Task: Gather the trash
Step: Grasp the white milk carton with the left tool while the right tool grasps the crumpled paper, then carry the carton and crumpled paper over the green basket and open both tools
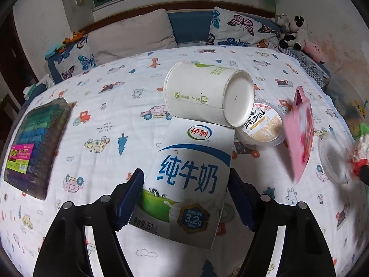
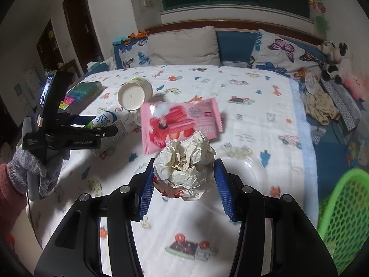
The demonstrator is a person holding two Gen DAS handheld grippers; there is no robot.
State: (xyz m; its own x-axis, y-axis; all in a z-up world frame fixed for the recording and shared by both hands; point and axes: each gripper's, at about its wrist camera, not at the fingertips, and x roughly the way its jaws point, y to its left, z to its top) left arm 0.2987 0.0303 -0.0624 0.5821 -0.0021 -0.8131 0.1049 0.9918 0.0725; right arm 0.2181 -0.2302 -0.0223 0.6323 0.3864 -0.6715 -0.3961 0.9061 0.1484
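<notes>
A bed (image 2: 260, 124) with a white cartoon-print sheet holds scattered trash. The left gripper (image 1: 184, 198) has its blue pads on either side of a milk carton (image 1: 189, 180) lying on the sheet; the pads look to be touching its sides, gripping it. Just beyond the carton, a white paper cup (image 1: 207, 92) lies on its side, its base resting against a small lidded tub (image 1: 263, 124). A pink wrapper (image 1: 299, 129) is blurred beside the tub, and a clear plastic lid (image 1: 332, 159) lies near it. The right gripper (image 2: 184, 184) holds a crumpled paper ball (image 2: 184, 168) between its pads, above the sheet. A green basket (image 2: 346, 219) sits at the bed's right edge. A marker box (image 1: 34, 145) lies far left.
</notes>
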